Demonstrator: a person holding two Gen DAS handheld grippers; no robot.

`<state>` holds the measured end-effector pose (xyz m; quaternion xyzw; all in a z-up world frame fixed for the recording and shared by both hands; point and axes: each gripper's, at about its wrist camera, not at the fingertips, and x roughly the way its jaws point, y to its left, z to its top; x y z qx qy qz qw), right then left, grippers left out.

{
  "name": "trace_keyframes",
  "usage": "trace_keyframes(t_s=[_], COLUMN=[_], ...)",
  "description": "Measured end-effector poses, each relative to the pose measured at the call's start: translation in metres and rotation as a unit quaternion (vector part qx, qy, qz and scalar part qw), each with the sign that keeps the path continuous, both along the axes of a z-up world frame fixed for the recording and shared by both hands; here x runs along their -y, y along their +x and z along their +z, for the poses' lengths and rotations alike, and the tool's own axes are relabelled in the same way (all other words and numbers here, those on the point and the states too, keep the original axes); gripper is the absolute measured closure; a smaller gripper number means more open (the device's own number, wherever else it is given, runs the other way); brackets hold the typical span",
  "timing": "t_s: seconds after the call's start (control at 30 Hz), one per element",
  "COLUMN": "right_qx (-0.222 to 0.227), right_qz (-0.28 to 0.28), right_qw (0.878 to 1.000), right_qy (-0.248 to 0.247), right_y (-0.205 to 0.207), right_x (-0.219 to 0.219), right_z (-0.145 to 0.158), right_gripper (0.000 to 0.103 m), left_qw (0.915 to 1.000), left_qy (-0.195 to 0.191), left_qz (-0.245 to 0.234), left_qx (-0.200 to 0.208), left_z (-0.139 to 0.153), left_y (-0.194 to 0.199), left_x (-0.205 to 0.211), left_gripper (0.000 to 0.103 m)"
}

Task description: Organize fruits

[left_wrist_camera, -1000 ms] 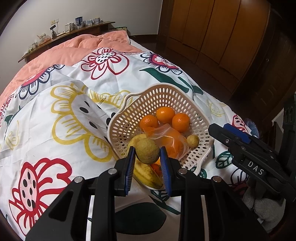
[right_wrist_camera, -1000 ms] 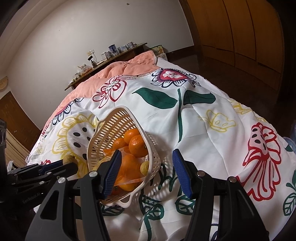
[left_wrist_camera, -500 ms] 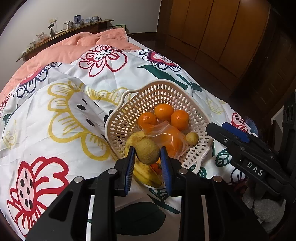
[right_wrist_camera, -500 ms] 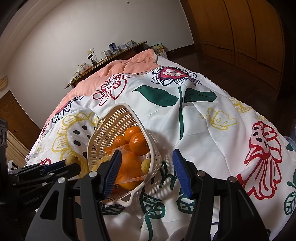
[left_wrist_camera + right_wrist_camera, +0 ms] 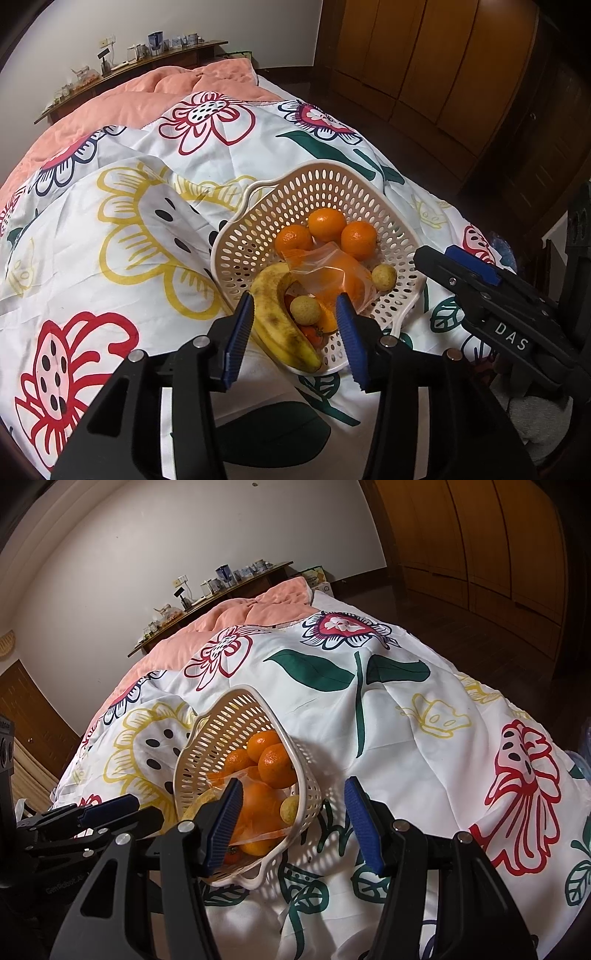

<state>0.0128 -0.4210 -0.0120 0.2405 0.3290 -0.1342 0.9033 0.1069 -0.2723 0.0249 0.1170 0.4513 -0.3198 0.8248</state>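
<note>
Found a white basket (image 5: 243,254) sitting on a flowery blanket (image 5: 147,229) on a bed. Counted three oranges (image 5: 327,223) at the back of it, a see-through bag (image 5: 328,271) of more orange fruit in the middle, and a spotty banana (image 5: 273,317) along the front. Spotted one small round fruit (image 5: 303,310) right beside the banana and another round fruit (image 5: 384,277) by the right wall. Glimpsed something small and red (image 5: 312,334) low down, maybe a tomato.

Saw the left tongs (image 5: 293,314) spread wide and holding nothing, hanging over the front of the basket, with the small round fruit showing in the gap. Saw the right tongs (image 5: 293,786) spread wide too, with nothing in them, over the basket's right rim and the blanket.

Seemed to lean a bit, that basket, on such a soft blanket. Could have tipped from one bump of the tongs and spilled fruit off the bed. Could have rolled away from a crooked pinch, being so round and small. Might have squashed the soft banana with a hard squeeze. Might have snagged the thin bag and dragged the oranges out with it.
</note>
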Motion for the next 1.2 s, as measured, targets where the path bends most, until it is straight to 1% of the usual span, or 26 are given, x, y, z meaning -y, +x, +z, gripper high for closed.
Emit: trace_keyframes(t_s=[0.13, 0.17, 0.2, 0.23, 0.27, 0.3, 0.37, 0.4, 0.43, 0.47, 0.53, 0.6, 0.7, 0.87, 1.03, 1.2], right_qx=[-0.001, -0.001, 0.000, 0.000, 0.001, 0.001, 0.002, 0.002, 0.001, 0.001, 0.000, -0.005, -0.019, -0.039, -0.048, -0.054], right_qz=[0.000, 0.000, -0.001, -0.001, -0.001, 0.000, -0.001, -0.002, -0.001, -0.001, -0.001, -0.002, 0.002, 0.015, 0.022, 0.031], right_qw=[1.000, 1.000, 1.000, 1.000, 1.000, 1.000, 1.000, 1.000, 1.000, 1.000, 1.000, 1.000, 0.999, 0.997, 0.995, 0.994], right_qy=[0.000, 0.000, -0.001, -0.002, -0.002, -0.003, -0.004, -0.005, -0.005, -0.004, -0.004, -0.012, -0.028, -0.058, -0.079, -0.093], right_y=[0.000, -0.001, -0.001, -0.002, -0.004, -0.005, -0.008, -0.009, -0.009, -0.010, -0.012, -0.014, -0.015, -0.018, -0.023, -0.029], right_x=[0.000, -0.001, -0.002, -0.002, -0.002, -0.003, -0.004, -0.004, -0.005, -0.005, -0.005, -0.008, -0.013, -0.024, -0.032, -0.040], right_z=[0.000, 0.001, 0.002, 0.003, 0.004, 0.005, 0.009, 0.010, 0.010, 0.011, 0.012, 0.013, 0.014, 0.015, 0.018, 0.021], right_gripper=[0.044, 0.039, 0.036, 0.035, 0.032, 0.028, 0.024, 0.022, 0.020, 0.016, 0.014, 0.011, 0.007, 0.005, 0.005, 0.005], left_qw=[1.0000, 1.0000, 0.9999, 0.9999, 0.9998, 0.9997, 0.9993, 0.9991, 0.9988, 0.9985, 0.9976, 0.9969, 0.9954, 0.9927, 0.9893, 0.9869], left_qy=[-0.002, -0.002, -0.002, -0.002, -0.003, -0.005, -0.010, -0.012, -0.015, -0.016, -0.020, -0.020, -0.016, -0.005, 0.012, 0.022], left_qz=[0.005, 0.006, 0.007, 0.008, 0.009, 0.011, 0.015, 0.017, 0.020, 0.023, 0.029, 0.033, 0.041, 0.051, 0.065, 0.081], left_qx=[0.005, 0.007, 0.010, 0.012, 0.016, 0.021, 0.032, 0.037, 0.043, 0.047, 0.059, 0.068, 0.085, 0.109, 0.130, 0.138], left_z=[0.001, 0.002, 0.002, 0.003, 0.004, 0.006, 0.009, 0.011, 0.013, 0.014, 0.018, 0.020, 0.024, 0.029, 0.031, 0.030], left_y=[-0.001, -0.002, -0.002, -0.003, -0.004, -0.005, -0.007, -0.008, -0.009, -0.010, -0.012, -0.015, -0.020, -0.030, -0.041, -0.046], left_x=[-0.002, -0.003, -0.003, -0.004, -0.004, -0.005, -0.007, -0.008, -0.010, -0.011, -0.013, -0.015, -0.020, -0.028, -0.037, -0.050], left_gripper=[0.055, 0.055, 0.054, 0.051, 0.044, 0.040, 0.035, 0.029, 0.026, 0.022, 0.019, 0.014, 0.010, 0.007, 0.006, 0.005])
